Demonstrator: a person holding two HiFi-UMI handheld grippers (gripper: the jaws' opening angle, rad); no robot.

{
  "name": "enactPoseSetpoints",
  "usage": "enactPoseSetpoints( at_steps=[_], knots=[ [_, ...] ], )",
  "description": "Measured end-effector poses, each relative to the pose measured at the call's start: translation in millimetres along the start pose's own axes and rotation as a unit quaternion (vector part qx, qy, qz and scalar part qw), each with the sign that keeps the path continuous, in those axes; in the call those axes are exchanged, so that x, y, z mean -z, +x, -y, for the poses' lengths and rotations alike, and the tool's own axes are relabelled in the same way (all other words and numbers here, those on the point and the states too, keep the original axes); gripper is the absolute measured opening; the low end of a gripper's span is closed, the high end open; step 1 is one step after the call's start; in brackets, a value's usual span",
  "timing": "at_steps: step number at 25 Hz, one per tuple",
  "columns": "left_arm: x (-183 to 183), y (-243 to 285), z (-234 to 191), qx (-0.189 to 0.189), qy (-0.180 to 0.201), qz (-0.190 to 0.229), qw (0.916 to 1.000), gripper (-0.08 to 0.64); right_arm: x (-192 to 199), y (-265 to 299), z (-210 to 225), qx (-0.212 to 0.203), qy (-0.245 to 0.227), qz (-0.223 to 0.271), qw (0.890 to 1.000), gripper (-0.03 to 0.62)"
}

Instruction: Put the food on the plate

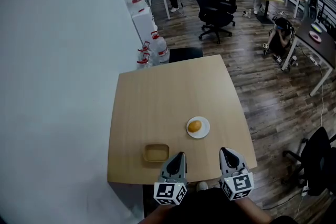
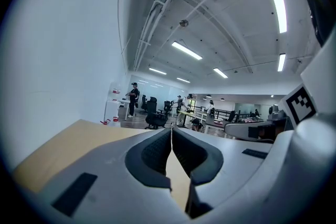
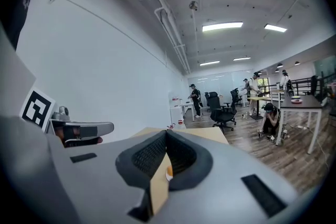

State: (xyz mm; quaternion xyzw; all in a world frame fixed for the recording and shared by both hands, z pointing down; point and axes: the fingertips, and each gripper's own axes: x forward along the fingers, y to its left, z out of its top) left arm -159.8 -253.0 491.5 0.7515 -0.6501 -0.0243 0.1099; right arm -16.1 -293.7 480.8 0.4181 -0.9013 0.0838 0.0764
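Note:
A yellow-orange piece of food (image 1: 194, 126) lies on a small white plate (image 1: 203, 131) on the right half of the light wooden table (image 1: 157, 107). An empty tan square container (image 1: 156, 152) sits near the front edge, left of the plate. My left gripper (image 1: 181, 155) hovers over the front edge, just right of the container, shut with nothing in it; its tips meet in the left gripper view (image 2: 171, 130). Shut and empty too, my right gripper (image 1: 224, 150) hangs near the plate's front right. Through its jaws (image 3: 167, 134) a bit of the food (image 3: 169, 172) shows.
A white wall runs along the table's left. Several water bottles (image 1: 155, 50) stand on the floor beyond the far edge, by a dark seat (image 1: 185, 53). Office chairs (image 1: 215, 8), desks and people fill the back. A black chair (image 1: 315, 157) stands at the right.

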Motion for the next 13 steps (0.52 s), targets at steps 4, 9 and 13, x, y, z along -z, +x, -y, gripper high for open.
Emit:
enactPoseSetpoints(
  at_steps=[4,9,13],
  knots=[
    [1.9,0.2,0.8,-0.001,-0.008,-0.006,0.9999,0.020,0.5,0.1,-4.7,-0.010,-0.008,-0.002,1.000,0.060],
    [7.4,8.0,6.5,0.004,-0.004,-0.008,0.9999,0.020,2.6,4.5,-1.9,-0.014,-0.018,-0.003,1.000,0.060],
    [14.1,11.3,10.0,0.002,-0.006,-0.013,0.9999,0.020,7.7,6.5,3.8,-0.020,-0.024,-0.013,0.999,0.060]
  ],
)
